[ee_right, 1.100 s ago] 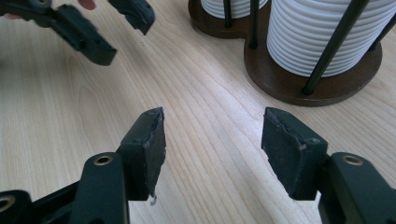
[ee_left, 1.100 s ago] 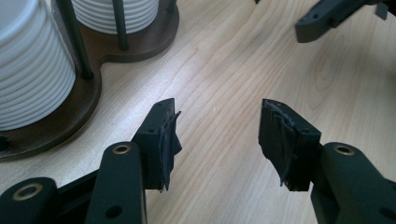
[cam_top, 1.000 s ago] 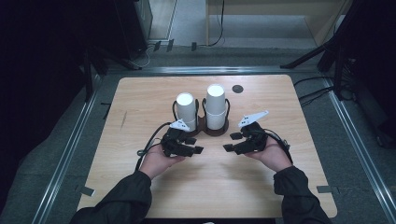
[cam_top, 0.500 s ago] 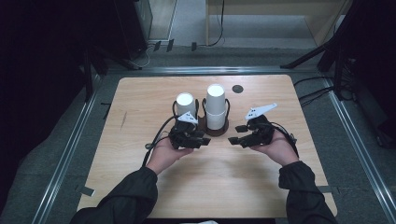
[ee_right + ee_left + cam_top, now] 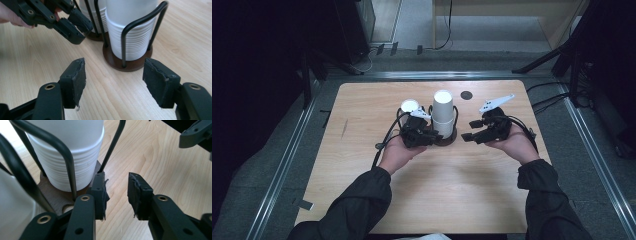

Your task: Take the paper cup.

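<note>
A black wire cup holder on a brown base (image 5: 447, 141) stands mid-table with a tall stack of white cups (image 5: 443, 112) and a shorter stack (image 5: 410, 106). My left gripper (image 5: 432, 136) lies at the base's near-left side. Its jaws have just been closing, and in the left gripper view (image 5: 116, 188) a narrow gap with nothing in it remains, beside a wire (image 5: 111, 147) and the ribbed cups (image 5: 75, 157). My right gripper (image 5: 468, 136) is to the right of the base. Its jaws (image 5: 113, 72) have just been opening and stand wide, empty, short of the base (image 5: 125, 64).
A small black disc (image 5: 466, 94) lies behind the holder. The wooden table (image 5: 362, 110) has bare wood on both sides and toward the person. Metal rails run along its left and right edges. The left gripper (image 5: 67, 22) shows at the top left of the right gripper view.
Both hands have moved away from the person and up, toward the holder. The left gripper has drawn in against the base, and the right gripper sits higher at the base's right.
</note>
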Demonstrator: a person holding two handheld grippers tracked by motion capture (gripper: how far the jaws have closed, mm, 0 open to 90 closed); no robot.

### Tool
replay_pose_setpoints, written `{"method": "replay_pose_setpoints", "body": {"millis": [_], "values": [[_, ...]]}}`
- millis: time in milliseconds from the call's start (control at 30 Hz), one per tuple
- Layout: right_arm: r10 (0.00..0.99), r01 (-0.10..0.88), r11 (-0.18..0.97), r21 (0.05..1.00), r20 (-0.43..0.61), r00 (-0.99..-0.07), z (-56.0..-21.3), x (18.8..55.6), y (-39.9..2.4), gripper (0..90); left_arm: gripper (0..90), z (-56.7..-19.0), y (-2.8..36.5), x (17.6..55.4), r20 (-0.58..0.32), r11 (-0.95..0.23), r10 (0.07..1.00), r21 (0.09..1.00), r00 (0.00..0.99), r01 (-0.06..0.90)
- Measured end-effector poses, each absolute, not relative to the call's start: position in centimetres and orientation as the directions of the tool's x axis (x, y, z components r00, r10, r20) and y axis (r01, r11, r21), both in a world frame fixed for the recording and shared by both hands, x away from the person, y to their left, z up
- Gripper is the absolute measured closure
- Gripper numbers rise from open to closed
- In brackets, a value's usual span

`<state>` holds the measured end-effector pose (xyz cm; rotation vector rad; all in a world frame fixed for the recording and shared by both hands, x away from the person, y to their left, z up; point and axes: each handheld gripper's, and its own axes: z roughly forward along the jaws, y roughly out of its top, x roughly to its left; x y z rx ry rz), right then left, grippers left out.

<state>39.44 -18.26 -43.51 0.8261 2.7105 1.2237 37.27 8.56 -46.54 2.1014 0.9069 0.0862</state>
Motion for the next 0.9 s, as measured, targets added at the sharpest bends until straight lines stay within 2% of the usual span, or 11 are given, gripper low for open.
{"method": "replay_pose_setpoints", "body": {"millis": [400,900], "values": [[0.515,0.441,0.539,0.717,0.134,-0.846,-41.7,40.8,-17.6,32.4,75.9,-46.5,7.4,38.6,-0.248,-0.375,0.653,0.715,0.716,0.59],[0.521,0.441,0.527,0.727,0.134,-0.843,-40.3,42.5,-16.0,31.8,79.2,-46.4,7.5,39.5,-0.246,-0.366,0.668,0.713,0.702,0.598]]}}
